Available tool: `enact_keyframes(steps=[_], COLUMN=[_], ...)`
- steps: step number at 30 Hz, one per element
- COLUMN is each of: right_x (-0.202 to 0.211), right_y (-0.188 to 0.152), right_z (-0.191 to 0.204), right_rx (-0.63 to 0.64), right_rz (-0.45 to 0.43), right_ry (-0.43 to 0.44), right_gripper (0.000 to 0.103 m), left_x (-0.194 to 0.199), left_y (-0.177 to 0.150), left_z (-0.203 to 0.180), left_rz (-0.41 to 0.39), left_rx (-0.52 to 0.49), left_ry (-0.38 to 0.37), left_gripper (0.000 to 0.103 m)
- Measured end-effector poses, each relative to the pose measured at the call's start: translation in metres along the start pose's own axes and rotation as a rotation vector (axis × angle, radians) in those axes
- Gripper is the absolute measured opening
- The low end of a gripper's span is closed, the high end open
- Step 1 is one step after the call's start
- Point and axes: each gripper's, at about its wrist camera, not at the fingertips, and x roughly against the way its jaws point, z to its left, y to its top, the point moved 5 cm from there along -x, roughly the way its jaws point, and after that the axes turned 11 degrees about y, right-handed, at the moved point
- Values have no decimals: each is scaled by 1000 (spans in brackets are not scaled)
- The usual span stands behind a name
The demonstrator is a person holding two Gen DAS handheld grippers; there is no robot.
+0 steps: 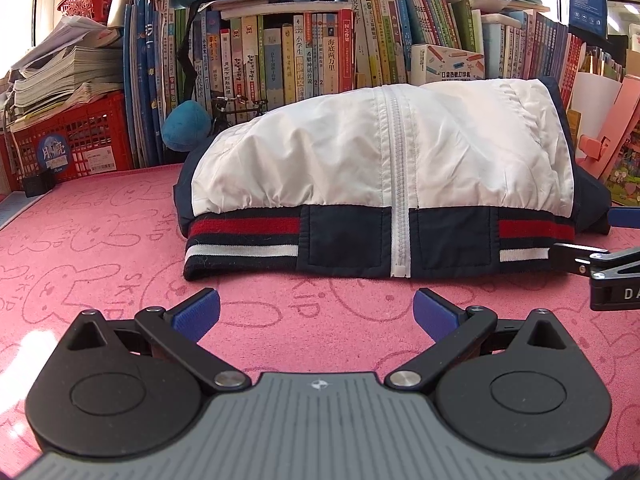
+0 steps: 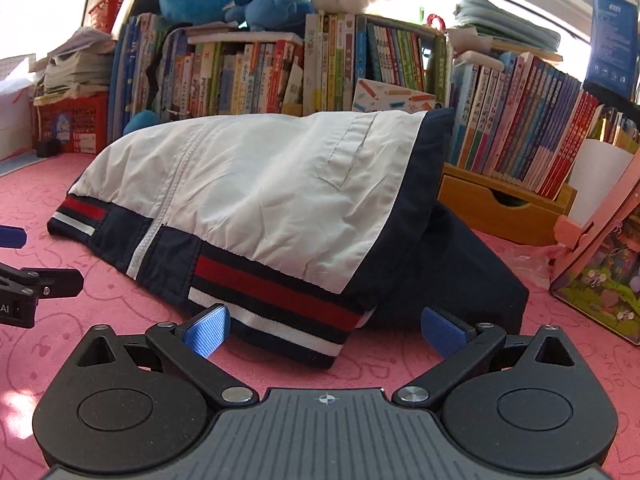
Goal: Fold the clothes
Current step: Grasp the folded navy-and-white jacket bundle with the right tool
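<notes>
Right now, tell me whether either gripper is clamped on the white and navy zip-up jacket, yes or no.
No: the left gripper and the right gripper both stand open, empty, short of the white and navy zip-up jacket lying on the pink mat.

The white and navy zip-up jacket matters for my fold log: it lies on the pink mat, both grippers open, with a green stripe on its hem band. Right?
Not quite: the stripe on the hem band of the white and navy zip-up jacket is red, not green, as the left wrist view shows. It lies on the pink mat, with the left gripper and right gripper open.

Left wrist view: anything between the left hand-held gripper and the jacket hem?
Nothing: only bare pink mat between the open left hand-held gripper and the jacket.
</notes>
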Motion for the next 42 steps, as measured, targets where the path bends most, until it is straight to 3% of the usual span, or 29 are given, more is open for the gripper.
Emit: enact_keyframes(steps=[1,2,3,4,5,8,11,19,23,24,27,28,29,30,31,34,36,40,42], right_x=[3,6,9,12,15,24,33,78,95,92,80,73,66,59,52,22,-5,-63,-85], right_y=[2,3,5,7,8,14,19,29,27,24,9,2,-4,-9,-12,-9,1,11,14], right_z=[-1,-2,-3,-4,-5,-8,-10,-21,-28,-27,-18,-9,3,16,29,65,79,107,115], right_rx=[-21,-43,-64,-86,-107,-171,-236,-369,-341,-310,-164,-85,-1,83,163,371,414,453,471], right_rz=[-4,-9,-13,-18,-22,-35,-49,-104,-113,-109,-60,-24,0,22,29,39,59,105,86], right_ry=[15,30,45,61,76,121,167,284,249,216,119,94,81,69,65,50,85,130,113], right_gripper=[102,93,81,57,43,21,14,10,10,10,17,35,64,74,78,79,81,103,103], left_x=[1,3,4,6,7,12,10,10,1,-3,-20,-24,-27,-29,-26,-13,-2,10,10], left_y=[2,4,5,7,9,15,15,14,20,23,32,33,34,34,31,23,21,15,15], left_z=[3,7,10,13,17,27,31,34,43,46,60,61,63,65,67,74,77,85,90], left_rz=[5,10,15,20,25,40,37,36,59,64,61,68,74,84,84,74,75,70,63], left_rx=[7,13,20,26,33,53,39,51,129,154,155,117,77,24,-17,-94,-93,-91,-99], left_ry=[-2,-3,-5,-6,-8,-12,-20,-35,-140,-171,-99,-73,-50,-31,-25,-52,-84,-93,-75], left_gripper=[103,103,103,103,103,103,103,103,103,103,103,103,103,103,103,103,103,103,103])
